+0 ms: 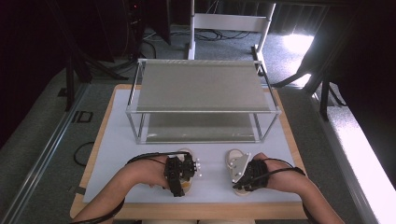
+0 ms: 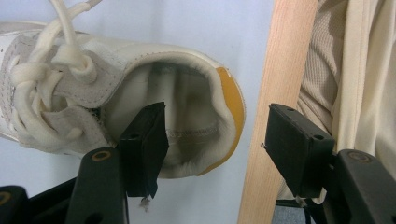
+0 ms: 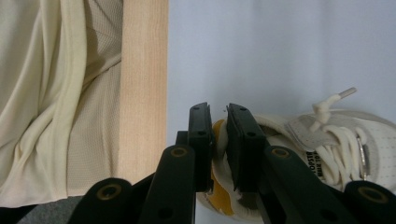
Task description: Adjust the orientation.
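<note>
- Left gripper [image 2: 212, 140], jaws apart, straddles the left shoe's [image 2: 140, 93] heel collar, beside the wooden table edge [image 2: 280, 93].
- Right gripper [image 3: 219, 140] is clamped on the right shoe's [image 3: 327, 144] heel collar.

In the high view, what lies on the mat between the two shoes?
Nothing: between the left shoe and the right shoe the high view shows a bare stretch of the white mat.
</note>
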A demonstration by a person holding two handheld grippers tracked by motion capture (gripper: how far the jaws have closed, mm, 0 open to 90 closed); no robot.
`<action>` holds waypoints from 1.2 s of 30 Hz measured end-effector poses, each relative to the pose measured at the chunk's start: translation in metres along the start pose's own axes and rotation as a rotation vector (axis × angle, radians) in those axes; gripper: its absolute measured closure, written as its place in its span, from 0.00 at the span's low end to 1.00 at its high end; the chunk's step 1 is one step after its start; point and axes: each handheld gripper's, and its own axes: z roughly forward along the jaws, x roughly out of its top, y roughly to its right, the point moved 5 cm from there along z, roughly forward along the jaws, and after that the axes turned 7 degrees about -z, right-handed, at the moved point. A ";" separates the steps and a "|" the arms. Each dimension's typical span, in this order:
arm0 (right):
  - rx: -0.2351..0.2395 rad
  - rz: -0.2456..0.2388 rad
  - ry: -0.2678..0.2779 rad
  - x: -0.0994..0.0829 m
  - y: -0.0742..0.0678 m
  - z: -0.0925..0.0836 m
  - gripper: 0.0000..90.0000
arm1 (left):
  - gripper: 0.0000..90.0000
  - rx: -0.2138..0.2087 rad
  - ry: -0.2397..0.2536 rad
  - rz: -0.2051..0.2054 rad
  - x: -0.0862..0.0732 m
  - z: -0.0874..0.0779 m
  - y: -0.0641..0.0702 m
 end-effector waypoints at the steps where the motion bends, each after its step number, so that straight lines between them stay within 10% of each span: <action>1: -0.004 0.001 0.003 -0.001 0.000 0.000 0.88 | 0.44 0.006 0.004 -0.001 0.000 0.001 0.000; 9: -0.044 0.020 0.022 -0.008 0.002 -0.009 0.68 | 0.46 0.012 0.016 -0.003 0.002 0.000 0.000; 19: 0.034 0.044 -0.073 -0.017 -0.001 0.003 0.74 | 0.63 0.008 0.007 -0.006 0.003 0.005 -0.001; 36: 0.101 0.057 -0.078 -0.018 0.001 0.011 0.78 | 0.74 -0.018 -0.016 0.034 0.005 0.013 0.003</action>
